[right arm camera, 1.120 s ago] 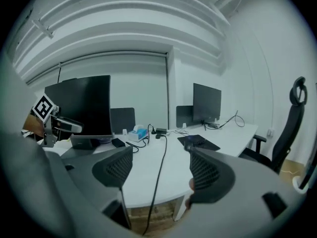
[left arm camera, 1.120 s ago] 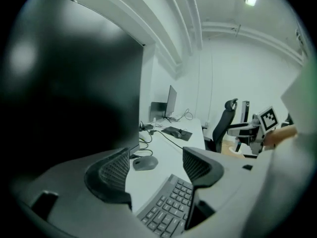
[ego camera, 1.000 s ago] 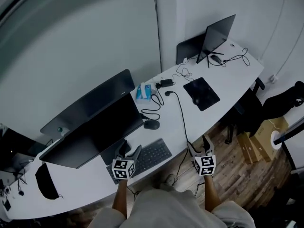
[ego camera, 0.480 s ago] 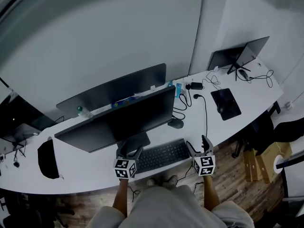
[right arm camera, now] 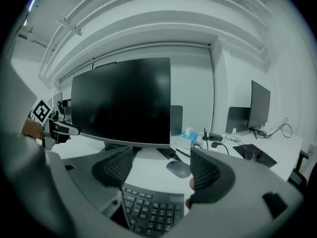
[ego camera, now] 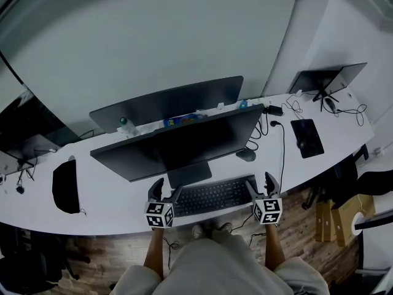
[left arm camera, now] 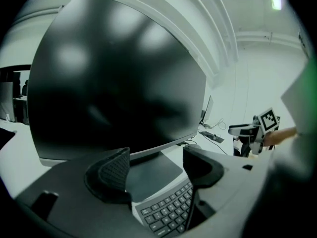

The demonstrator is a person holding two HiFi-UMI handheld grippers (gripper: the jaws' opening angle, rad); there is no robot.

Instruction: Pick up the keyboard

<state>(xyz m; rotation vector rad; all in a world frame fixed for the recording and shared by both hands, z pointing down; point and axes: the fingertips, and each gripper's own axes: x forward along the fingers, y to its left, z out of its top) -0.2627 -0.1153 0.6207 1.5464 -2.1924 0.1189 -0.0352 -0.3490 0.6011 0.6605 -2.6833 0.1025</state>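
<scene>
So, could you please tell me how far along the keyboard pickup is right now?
Done: the left gripper and right gripper are at opposite ends of the keyboard. In hand: nothing yet; both sets of jaws stand open. Left: closing on the keyboard and lifting it off the desk, where it lies flat.

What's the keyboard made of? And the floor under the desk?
The keyboard looks like dark plastic with a dull finish: many small separate keys and no shine. The floor looks like wood: brown planks with lines between them.
</scene>
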